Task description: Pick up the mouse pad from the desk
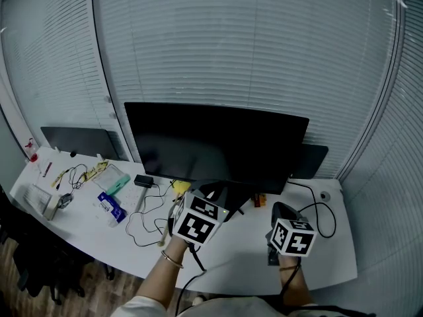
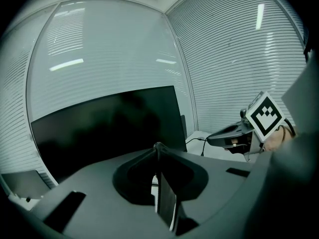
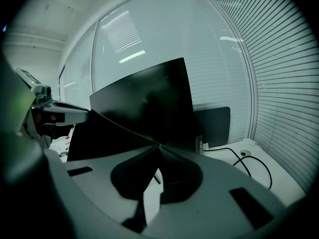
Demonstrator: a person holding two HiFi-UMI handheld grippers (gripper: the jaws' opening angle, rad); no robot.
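The mouse pad (image 3: 107, 138) is a thin black sheet. In the right gripper view it runs leftward from the tips of my right gripper (image 3: 159, 144), whose jaws are closed on its edge. In the left gripper view the mouse pad (image 2: 167, 203) shows edge-on as a narrow dark plate pinched between the jaws of my left gripper (image 2: 157, 146). In the head view both grippers hover over the white desk (image 1: 238, 259) in front of the monitor, the left gripper (image 1: 210, 202) beside the right gripper (image 1: 284, 213). The marker cubes hide their fingertips there.
A wide black monitor (image 1: 218, 144) stands just behind the grippers. Loose black cables (image 1: 147, 222), a blue box (image 1: 111, 207) and small items lie on the desk's left half. A black cable (image 1: 325, 218) loops at the right. Window blinds close off the back.
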